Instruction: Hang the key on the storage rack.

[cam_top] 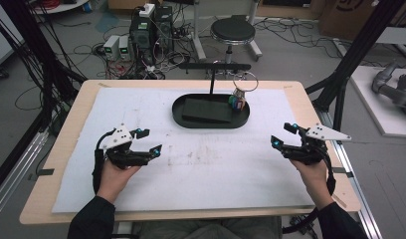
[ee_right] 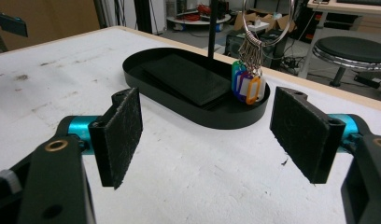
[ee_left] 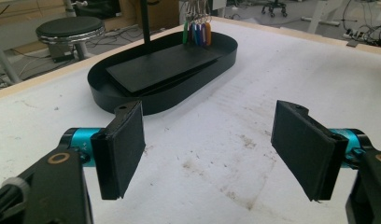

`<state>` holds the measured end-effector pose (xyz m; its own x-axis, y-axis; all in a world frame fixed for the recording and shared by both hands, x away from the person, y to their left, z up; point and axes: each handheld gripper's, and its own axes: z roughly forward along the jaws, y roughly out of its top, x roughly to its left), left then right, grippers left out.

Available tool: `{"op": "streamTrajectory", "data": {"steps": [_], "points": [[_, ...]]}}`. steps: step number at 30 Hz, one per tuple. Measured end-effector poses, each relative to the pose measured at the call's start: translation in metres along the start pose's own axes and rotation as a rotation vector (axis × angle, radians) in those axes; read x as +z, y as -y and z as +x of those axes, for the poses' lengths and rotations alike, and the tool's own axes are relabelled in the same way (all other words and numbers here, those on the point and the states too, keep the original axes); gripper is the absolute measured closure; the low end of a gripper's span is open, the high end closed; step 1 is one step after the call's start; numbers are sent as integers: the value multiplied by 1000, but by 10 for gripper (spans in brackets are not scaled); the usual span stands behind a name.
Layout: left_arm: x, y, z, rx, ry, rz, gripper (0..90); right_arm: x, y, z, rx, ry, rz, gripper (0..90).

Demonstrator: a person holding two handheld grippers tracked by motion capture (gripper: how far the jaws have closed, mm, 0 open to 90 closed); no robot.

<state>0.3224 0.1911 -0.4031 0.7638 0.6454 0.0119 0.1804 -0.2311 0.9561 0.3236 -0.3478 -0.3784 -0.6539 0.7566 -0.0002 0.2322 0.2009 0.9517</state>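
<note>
The key ring point(cam_top: 245, 81) with its coloured tags point(ee_right: 247, 87) is hung at the right end of the black tray point(cam_top: 186, 118), ahead of the empty, wide-open right gripper point(cam_top: 281, 134), farther from the equally open left gripper point(cam_top: 148, 140).

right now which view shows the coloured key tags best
The right gripper view: the key tags hang close and sharp from the ring above the black tray. The left gripper view catches them at its top edge; the high view shows them small.
</note>
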Motion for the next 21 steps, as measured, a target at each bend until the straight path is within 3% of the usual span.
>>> {"op": "streamTrajectory", "data": {"steps": [15,21], "points": [[-6,1,-7,10,-10,1,258,11,4,2,-30,-3,30,253],[-5,0,-7,14,-8,4,256,8,4,0,-12,4,30,253]]}}
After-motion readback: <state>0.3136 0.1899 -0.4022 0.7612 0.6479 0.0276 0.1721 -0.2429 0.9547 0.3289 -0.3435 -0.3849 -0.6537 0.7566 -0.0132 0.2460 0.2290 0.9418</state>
